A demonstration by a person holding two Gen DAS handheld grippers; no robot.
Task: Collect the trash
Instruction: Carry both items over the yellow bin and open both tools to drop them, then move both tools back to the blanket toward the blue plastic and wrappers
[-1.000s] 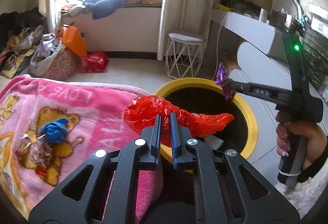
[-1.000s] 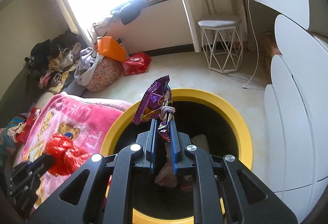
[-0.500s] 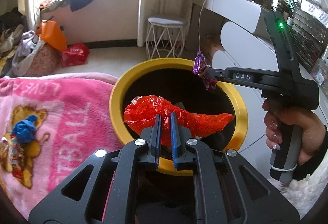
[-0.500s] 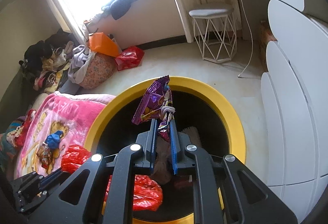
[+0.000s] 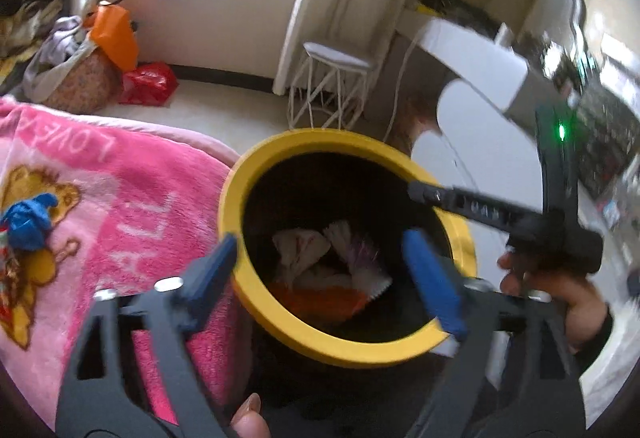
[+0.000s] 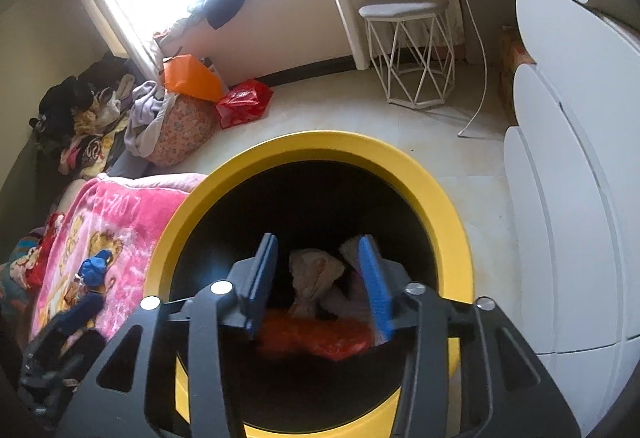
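On the far left a pink blanket point(image 5: 132, 222) with a bear print covered the bed, and on it lay a crumpled blue scrap point(image 5: 28, 217) beside some mixed wrappers, well apart from the bin. Behind it, on the floor by the window wall, stood an orange bag point(image 6: 192, 77) and a red plastic bag point(image 6: 244, 101), with a heap of clothes point(image 6: 84, 113) further left.

Just right of the blanket stood the yellow-rimmed bin point(image 5: 236, 274), dark inside. The left gripper point(image 5: 326, 278) hung over its mouth; its jaws had just been opening and stood wide, with nothing between the 2 blue pads. The red plastic wrapper point(image 6: 320, 334) lay inside the bin, low at the near side, next to pale crumpled tissue point(image 6: 312, 278) and a whitish piece with purple on it point(image 5: 360, 258); blur kept me from telling whether that was the snack wrapper.

The right gripper point(image 6: 318, 286) pointed down into the same opening. Its jaws had just been opening too, stood about halfway apart and held nothing. In the left wrist view its black finger reached across the far right rim, with the person's right hand point(image 5: 556, 290) on the handle.

Further right stood a white wire stool point(image 6: 412, 49) and white rounded drawers point(image 6: 568, 197).
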